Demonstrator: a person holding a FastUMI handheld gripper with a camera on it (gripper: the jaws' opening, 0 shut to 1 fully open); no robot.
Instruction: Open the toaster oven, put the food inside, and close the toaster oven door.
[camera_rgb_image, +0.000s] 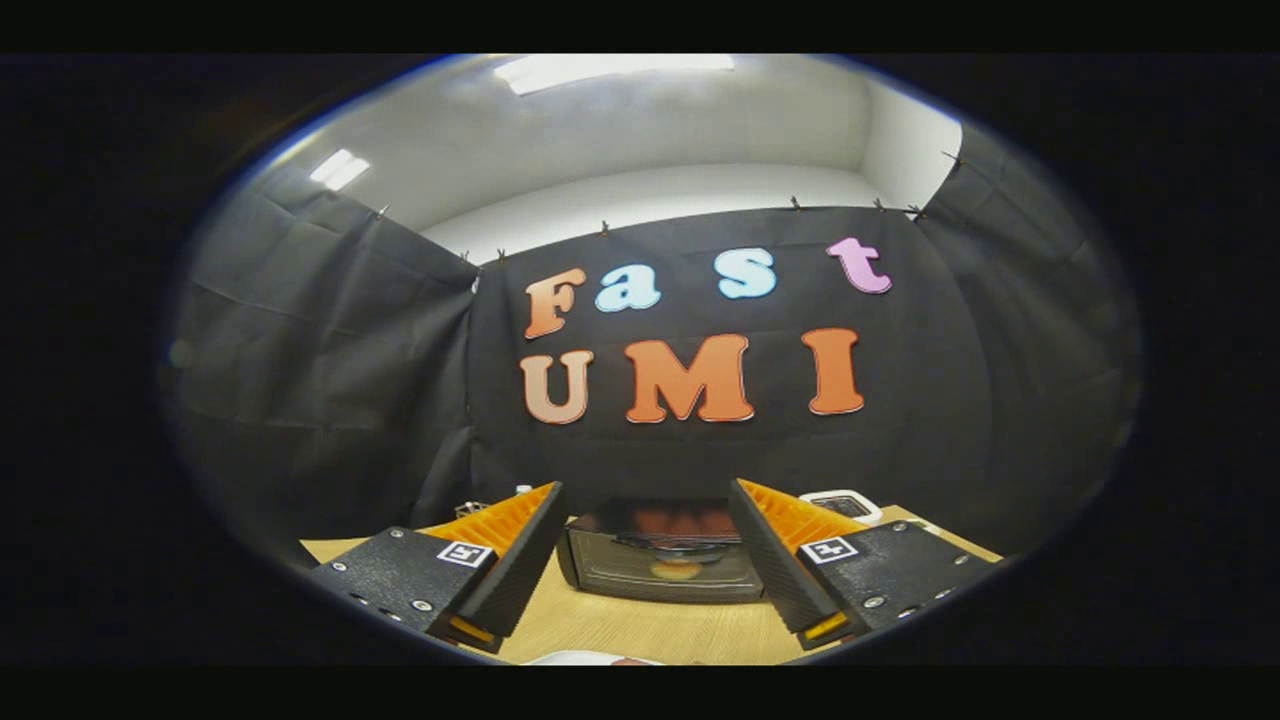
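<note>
A black toaster oven stands on the wooden table, just beyond my fingers and in line with the gap between them. Its glass door faces me and looks closed. An orange spot shows in the glass; I cannot tell whether it is a reflection or something inside. My gripper is open wide with nothing between its fingers, held above the table a short way in front of the oven. The rim of a white plate peeks in below the fingers, with a reddish bit on it; what it carries is hidden.
A white-framed flat object lies on the table behind the right finger, beside the oven. Small items, one metallic and one white, sit behind the left finger. Black cloth walls close the booth behind and at both sides.
</note>
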